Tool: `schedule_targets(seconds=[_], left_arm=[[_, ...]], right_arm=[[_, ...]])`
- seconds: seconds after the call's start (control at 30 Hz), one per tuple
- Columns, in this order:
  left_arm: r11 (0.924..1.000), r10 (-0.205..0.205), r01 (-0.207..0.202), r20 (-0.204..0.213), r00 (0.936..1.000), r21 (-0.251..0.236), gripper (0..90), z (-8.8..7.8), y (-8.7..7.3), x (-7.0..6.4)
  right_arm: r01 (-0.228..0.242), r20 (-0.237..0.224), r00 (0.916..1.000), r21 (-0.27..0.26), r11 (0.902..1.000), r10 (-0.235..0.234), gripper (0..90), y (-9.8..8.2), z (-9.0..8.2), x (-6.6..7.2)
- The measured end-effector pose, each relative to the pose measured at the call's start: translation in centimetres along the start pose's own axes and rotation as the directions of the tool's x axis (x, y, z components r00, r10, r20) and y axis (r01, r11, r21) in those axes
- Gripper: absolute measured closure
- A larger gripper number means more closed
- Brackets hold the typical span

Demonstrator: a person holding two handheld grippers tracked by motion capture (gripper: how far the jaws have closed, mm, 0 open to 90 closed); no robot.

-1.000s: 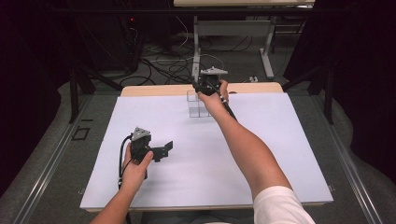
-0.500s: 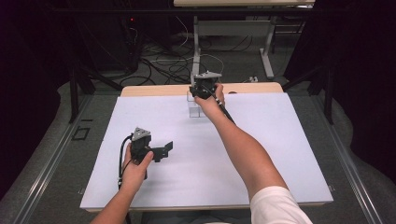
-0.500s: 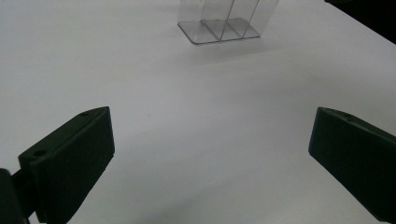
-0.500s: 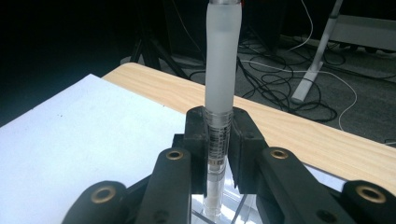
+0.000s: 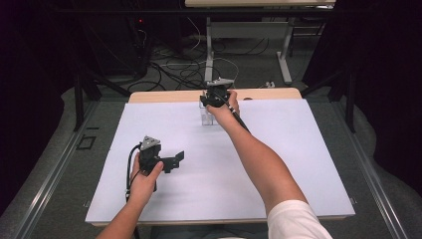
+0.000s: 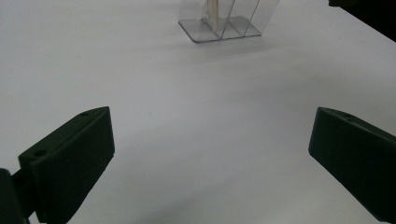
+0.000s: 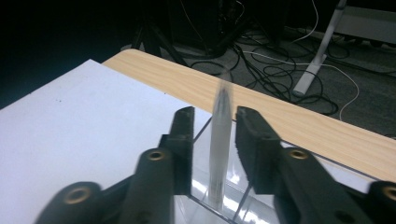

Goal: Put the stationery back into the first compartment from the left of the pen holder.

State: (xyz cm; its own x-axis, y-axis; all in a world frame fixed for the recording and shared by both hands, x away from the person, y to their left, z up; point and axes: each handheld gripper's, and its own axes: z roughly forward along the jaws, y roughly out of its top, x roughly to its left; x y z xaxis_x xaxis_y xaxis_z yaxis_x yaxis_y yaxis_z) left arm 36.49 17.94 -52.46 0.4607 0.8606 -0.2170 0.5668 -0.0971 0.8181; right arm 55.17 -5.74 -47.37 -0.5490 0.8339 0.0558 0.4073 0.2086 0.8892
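The right gripper (image 7: 214, 140) straddles a thin clear pen (image 7: 219, 140) standing upright in a clear divided holder (image 7: 261, 205) directly below it; its jaws are slightly parted, not touching. The pen looks light, stiff and slippery, best pinched mid-barrel. The left gripper (image 6: 210, 154) is spread wide, empty, the holder well ahead.

Black hand-held gripper (image 5: 175, 160), white sleeve (image 5: 293, 221)

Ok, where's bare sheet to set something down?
Free: the right half of the white sheet, and the stretch between the left tool and the clear divided holder. Crowded at the holder, under the right tool.
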Motion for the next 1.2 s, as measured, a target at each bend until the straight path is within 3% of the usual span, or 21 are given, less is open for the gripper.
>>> schedule_targets(seconds=[0.23,0.33,0.4,0.47,0.77,1.0,1.2], left_arm=[[0.9999,0.009,-0.009,-0.003,1.0000,0.006,0.2,0.1,0.0,-0.1],[0.9999,0.010,-0.010,-0.007,0.9999,0.003,0.2,0.2,0.0,-0.2],[0.9999,0.012,-0.012,-0.007,0.9999,0.006,0.2,0.3,-0.1,-0.2],[0.9999,0.010,-0.010,-0.007,0.9999,0.014,0.2,0.3,0.0,-0.2],[0.9997,0.017,-0.017,-0.008,0.9998,0.018,0.2,0.6,0.0,-0.3],[0.9996,0.021,-0.021,-0.009,0.9997,0.017,0.2,0.6,0.0,-0.3],[0.9994,0.024,-0.024,-0.006,0.9997,0.023,0.2,0.6,0.1,-0.1]], right_arm=[[-0.011,0.000,0.9999,0.020,0.9997,0.011,48.0,-0.4,-1.2,-0.4],[0.007,-0.007,1.0000,0.030,0.9995,-0.007,42.4,-0.8,-1.9,-0.5],[-0.019,-0.026,0.9995,0.043,0.9989,0.020,42.9,-1.2,-2.5,-0.7],[-0.015,-0.047,0.9987,0.063,0.9979,0.018,42.8,-1.5,-2.9,-0.9],[0.059,-0.046,0.9974,0.089,0.9943,-0.055,40.6,-2.9,-6.0,-1.7],[0.014,-0.063,0.9980,0.089,0.9960,-0.009,31.2,-4.7,-8.6,-1.9],[0.015,-0.070,0.9976,0.129,0.9915,-0.006,18.6,-6.8,-11.0,-2.2]])
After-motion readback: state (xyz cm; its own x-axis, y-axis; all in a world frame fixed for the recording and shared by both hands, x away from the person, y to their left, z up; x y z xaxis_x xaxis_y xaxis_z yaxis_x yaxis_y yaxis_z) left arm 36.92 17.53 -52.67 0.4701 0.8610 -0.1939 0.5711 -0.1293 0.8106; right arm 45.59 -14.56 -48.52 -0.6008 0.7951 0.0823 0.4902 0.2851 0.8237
